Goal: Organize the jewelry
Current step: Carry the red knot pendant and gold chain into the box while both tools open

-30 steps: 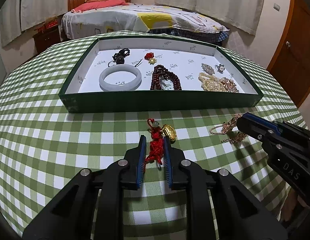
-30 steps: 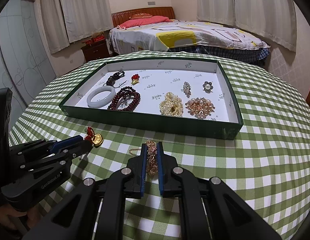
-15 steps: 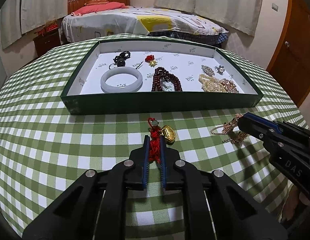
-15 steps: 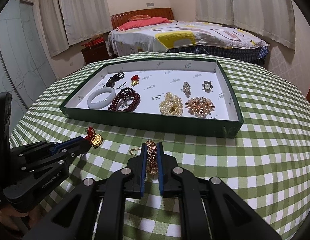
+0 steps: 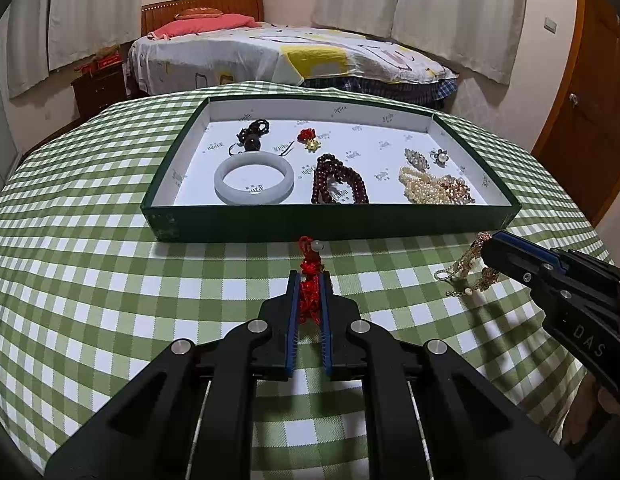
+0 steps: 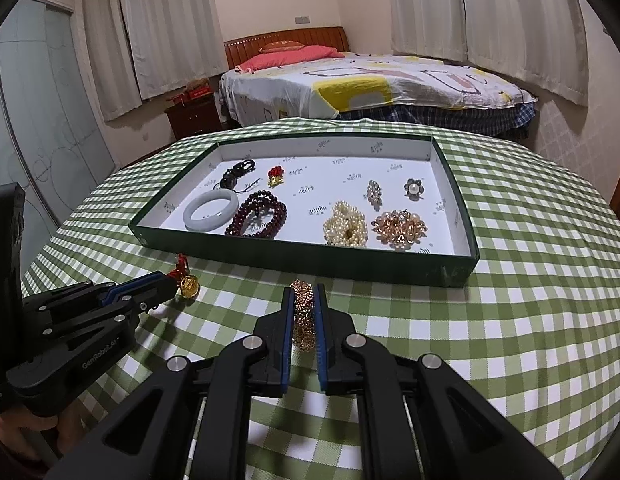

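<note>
jewelry is pinched in both claws above the checked cloth (image 5: 109, 280), left gripper (image 5: 308, 280) clamped on the red knotted charm (image 5: 309, 268), right gripper (image 6: 303, 294) on the gold chain (image 6: 302, 312); you lift each clear of the green tray (image 6: 310, 258) wall before lowering into bare lining.

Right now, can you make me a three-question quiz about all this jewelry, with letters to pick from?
1. Where is the white bangle?
A. in the green tray
B. on the checked cloth
C. on the bed

2. What colour is the tassel charm in the left hand-held gripper?
A. blue
B. red
C. white

3. What is the right hand-held gripper doing?
A. wide open, empty
B. resting inside the tray
C. shut on the gold chain

Answers:
1. A, it lies on the tray's white floor.
2. B, red cord shows between the fingers.
3. C, the chain sits pinched between its fingers.
</note>
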Demonstrator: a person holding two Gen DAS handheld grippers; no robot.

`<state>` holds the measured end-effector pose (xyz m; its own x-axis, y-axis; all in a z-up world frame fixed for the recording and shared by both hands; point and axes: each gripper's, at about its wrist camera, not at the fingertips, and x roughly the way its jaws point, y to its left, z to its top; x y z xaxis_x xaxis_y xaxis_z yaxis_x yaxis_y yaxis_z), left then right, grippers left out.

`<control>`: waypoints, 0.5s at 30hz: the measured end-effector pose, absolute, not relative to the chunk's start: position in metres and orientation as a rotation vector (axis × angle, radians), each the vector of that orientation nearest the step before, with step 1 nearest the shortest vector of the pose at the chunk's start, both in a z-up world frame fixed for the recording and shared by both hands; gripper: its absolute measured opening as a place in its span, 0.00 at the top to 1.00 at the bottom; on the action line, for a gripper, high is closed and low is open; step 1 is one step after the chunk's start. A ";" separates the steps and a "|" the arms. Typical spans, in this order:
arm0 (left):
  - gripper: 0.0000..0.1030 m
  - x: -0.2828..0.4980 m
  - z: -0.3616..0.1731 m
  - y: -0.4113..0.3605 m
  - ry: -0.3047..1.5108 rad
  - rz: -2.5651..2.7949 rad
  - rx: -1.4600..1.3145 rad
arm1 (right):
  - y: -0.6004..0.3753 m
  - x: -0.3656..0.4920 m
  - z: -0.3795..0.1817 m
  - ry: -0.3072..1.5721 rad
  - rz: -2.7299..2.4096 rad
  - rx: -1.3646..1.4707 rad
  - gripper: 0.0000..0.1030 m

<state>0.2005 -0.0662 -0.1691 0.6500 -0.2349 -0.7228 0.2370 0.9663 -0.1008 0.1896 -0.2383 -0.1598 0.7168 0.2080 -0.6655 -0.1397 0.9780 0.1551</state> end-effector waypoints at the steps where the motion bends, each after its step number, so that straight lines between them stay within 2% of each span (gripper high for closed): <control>1: 0.91 0.201 -0.168 -0.066 0.818 -0.268 0.001 | -0.238 0.189 -0.159 0.745 0.192 0.096 0.90; 15: 0.91 0.191 -0.143 -0.061 0.752 -0.269 -0.021 | -0.237 0.180 -0.136 0.686 0.192 0.093 0.90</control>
<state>0.1906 -0.0612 -0.1431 0.6977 -0.2489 -0.6718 0.2341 0.9654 -0.1146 0.1802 -0.2371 -0.1358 0.7569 0.2062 -0.6201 -0.1452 0.9783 0.1481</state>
